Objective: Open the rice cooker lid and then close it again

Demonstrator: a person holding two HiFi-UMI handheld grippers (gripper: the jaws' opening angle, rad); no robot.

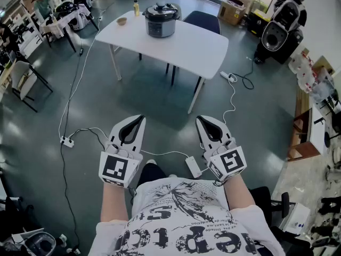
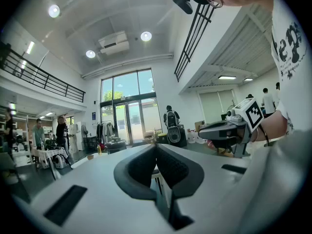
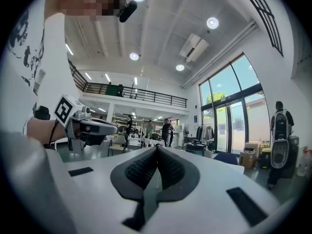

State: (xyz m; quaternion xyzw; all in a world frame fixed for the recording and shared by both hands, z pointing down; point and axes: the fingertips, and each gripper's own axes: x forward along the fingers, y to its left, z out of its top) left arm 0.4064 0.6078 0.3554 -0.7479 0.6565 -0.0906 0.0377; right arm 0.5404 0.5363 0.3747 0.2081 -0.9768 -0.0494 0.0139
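The rice cooker [image 1: 161, 19] is a dark steel pot with its lid down, standing on the far side of a white table [image 1: 181, 46] well ahead of me. It shows small in the left gripper view [image 2: 115, 146] and in the right gripper view [image 3: 196, 147]. My left gripper [image 1: 141, 118] and right gripper [image 1: 200, 119] are held level side by side close to my body, several steps short of the table. Both pairs of jaws are pressed together with nothing between them [image 2: 156, 148] [image 3: 157, 150]. Each gripper view also catches the other gripper beside it.
A small bowl [image 1: 122, 21] and a yellow bottle [image 1: 136, 7] share the table. A dark blue chair [image 1: 202, 20] stands behind it. Power strips [image 1: 67, 141] [image 1: 193, 167] and cables lie on the grey floor between me and the table. A black-and-white machine [image 1: 282, 28] stands at right.
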